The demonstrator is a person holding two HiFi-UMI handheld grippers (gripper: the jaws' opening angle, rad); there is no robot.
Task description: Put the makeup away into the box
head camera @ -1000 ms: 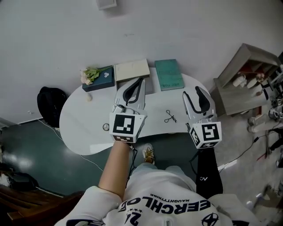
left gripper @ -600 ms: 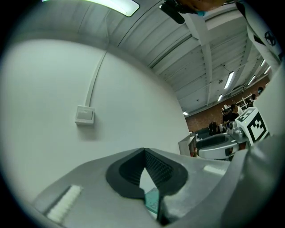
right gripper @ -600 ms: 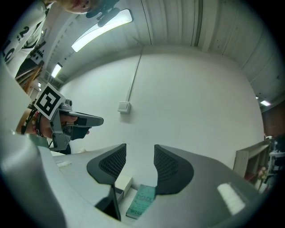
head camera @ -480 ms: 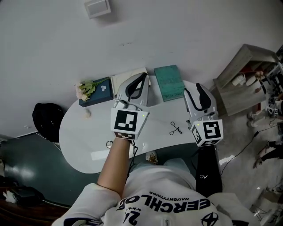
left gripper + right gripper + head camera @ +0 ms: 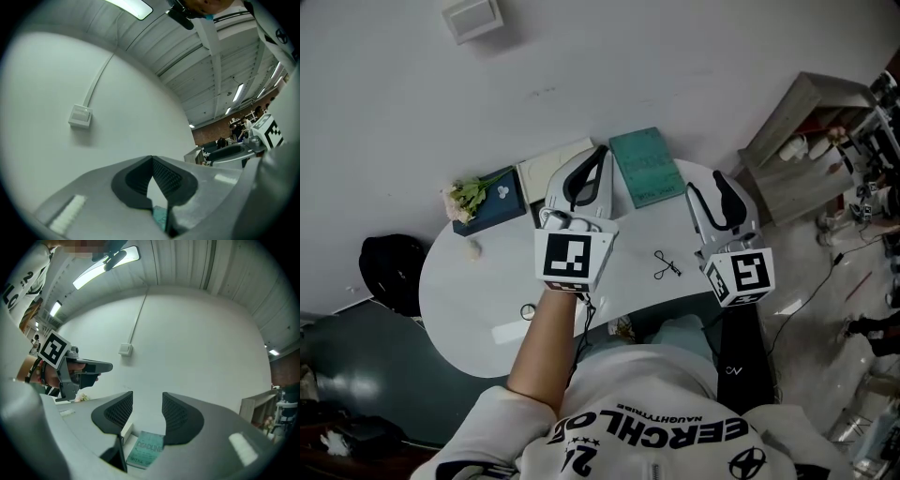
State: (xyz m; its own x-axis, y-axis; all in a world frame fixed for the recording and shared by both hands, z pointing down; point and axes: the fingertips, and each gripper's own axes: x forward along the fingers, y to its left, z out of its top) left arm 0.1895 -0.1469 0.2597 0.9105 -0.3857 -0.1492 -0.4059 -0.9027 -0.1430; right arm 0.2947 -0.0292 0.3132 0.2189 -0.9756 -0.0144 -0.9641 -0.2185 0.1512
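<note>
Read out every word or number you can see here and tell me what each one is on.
"DEADLINE": cover of the teal book; the smaller line beneath it is too blurred to read.
"ERCHLO": big letters on the person's white shirt, partly lost in folds.
"21", it seems: beside those letters on the same shirt.
Small print by the shirt letters and the white logo on the black panel: too small to read.

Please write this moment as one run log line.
left hand-held gripper: shut, empty | right hand-held gripper: open, empty | eyelash curler: on table, untouched
</note>
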